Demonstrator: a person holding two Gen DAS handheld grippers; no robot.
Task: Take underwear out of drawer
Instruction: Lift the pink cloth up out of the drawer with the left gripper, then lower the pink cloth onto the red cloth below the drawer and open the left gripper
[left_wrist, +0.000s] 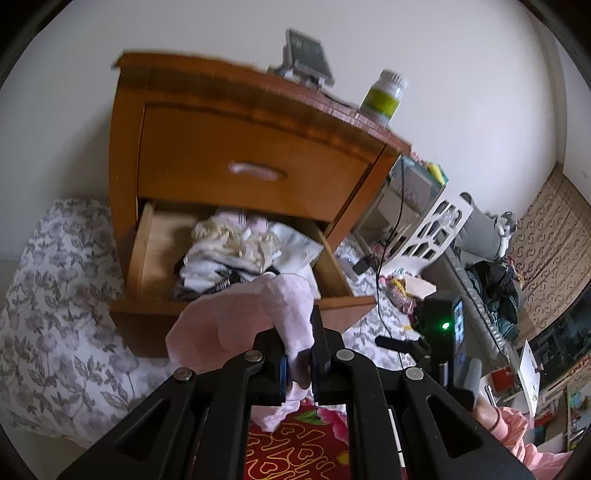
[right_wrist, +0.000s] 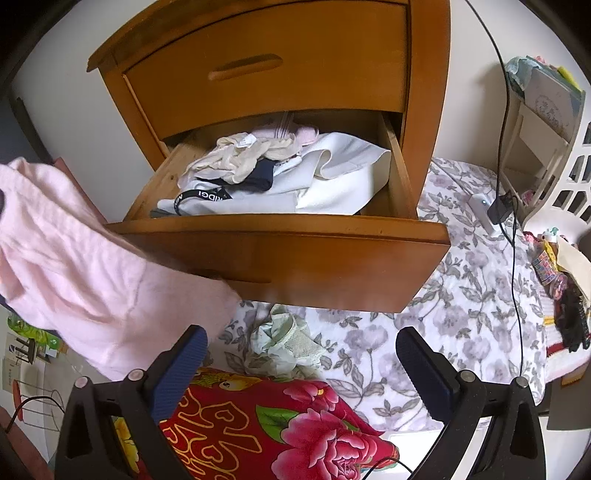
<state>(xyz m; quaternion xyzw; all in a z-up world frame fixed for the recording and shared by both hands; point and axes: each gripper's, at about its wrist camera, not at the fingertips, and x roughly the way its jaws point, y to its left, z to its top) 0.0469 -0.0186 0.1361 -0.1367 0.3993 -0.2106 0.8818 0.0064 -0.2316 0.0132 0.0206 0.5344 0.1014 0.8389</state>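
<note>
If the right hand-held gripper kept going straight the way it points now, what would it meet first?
Most likely the pale green garment lying on the floral bedding, just ahead of the open right hand-held gripper. The open drawer sits higher up, though depth is unclear.

Light: soft, even daylight in both views; the white wall (left_wrist: 443, 92) reads bright without glare.
Shadow: deep under the upper drawer front, dimming the back of the open drawer (right_wrist: 280, 236).
Blur: motion smear on the nightstand top (left_wrist: 258, 85) and the white bottle (left_wrist: 384, 96); the pink garment (right_wrist: 74, 258) is soft.
Distortion: strong fisheye bend, with black vignette at the corners.
</note>
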